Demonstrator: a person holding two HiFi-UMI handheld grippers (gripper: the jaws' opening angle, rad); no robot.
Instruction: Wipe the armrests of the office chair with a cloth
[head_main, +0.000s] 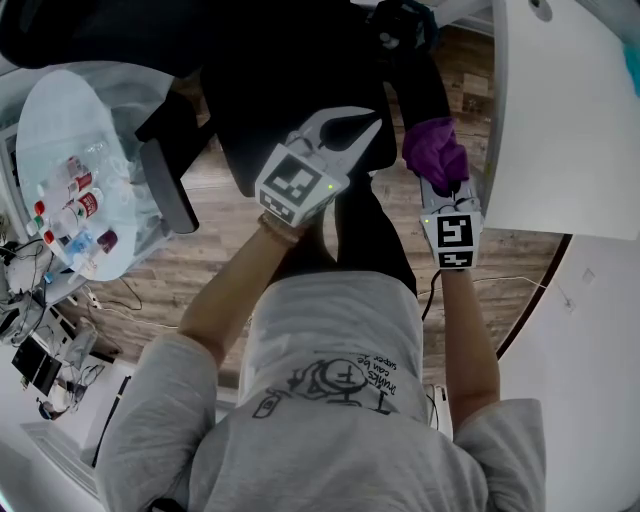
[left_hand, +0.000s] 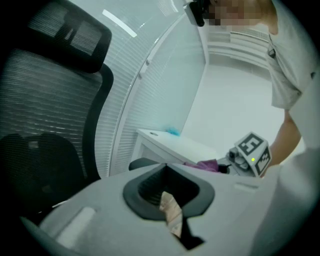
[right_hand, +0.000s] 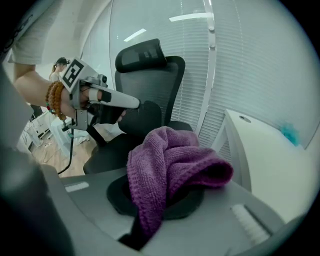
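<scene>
Clamps purple cloth (head_main: 434, 150) in right gripper (head_main: 438, 185) at 1 o'clock, by the office chair's (head_main: 280, 80) black armrest (head_main: 420, 90), with left gripper (head_main: 365, 130) closed, empty, at 12 o'clock.

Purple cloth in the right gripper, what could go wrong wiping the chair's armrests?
1. The purple cloth is bunched in the right gripper; a loose fold may slip out while rubbing.
2. The white desk sits close beside that gripper, so a sideways stroke might hit it.
3. The left gripper holds nothing, so the chair may swivel.
</scene>
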